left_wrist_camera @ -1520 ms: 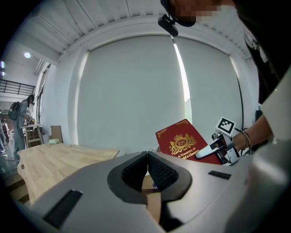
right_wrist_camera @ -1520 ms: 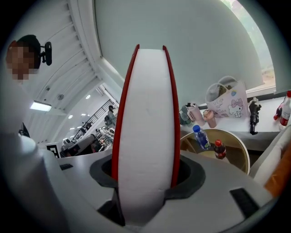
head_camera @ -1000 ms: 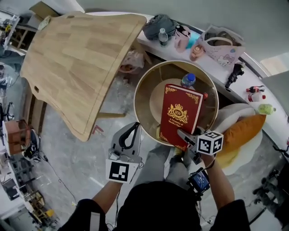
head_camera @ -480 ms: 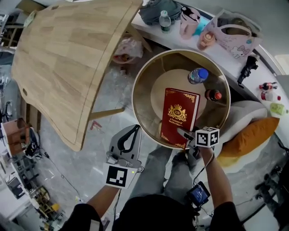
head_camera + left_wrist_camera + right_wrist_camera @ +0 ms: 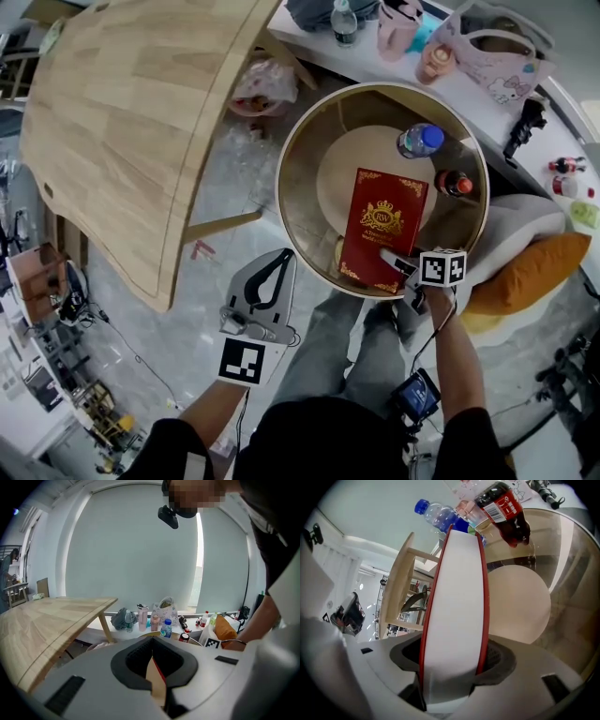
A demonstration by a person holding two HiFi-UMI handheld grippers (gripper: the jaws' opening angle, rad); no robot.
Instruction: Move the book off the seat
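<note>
A red book (image 5: 384, 228) with a gold crest lies on the round gold-rimmed glass table (image 5: 291, 216), above a beige round seat (image 5: 342, 178) seen through the glass. My right gripper (image 5: 398, 265) is at the book's near corner. In the right gripper view the book's white page edge (image 5: 457, 597) fills the space between the jaws of the right gripper (image 5: 452, 660). Those jaws are opening and the pads look slack on the covers. My left gripper (image 5: 272, 272) hangs over the floor left of the table, shut and empty, its tips (image 5: 152, 641) meeting.
A water bottle (image 5: 417, 141) and a cola bottle (image 5: 455, 183) stand on the glass just beyond the book. A large wooden tabletop (image 5: 131, 122) is at the left. An orange cushion (image 5: 525, 272) lies at the right, and a white counter (image 5: 487, 103) holds bags and cups.
The book and my right gripper have shifted right and settled flat on the glass table. My left gripper has hardly moved.
</note>
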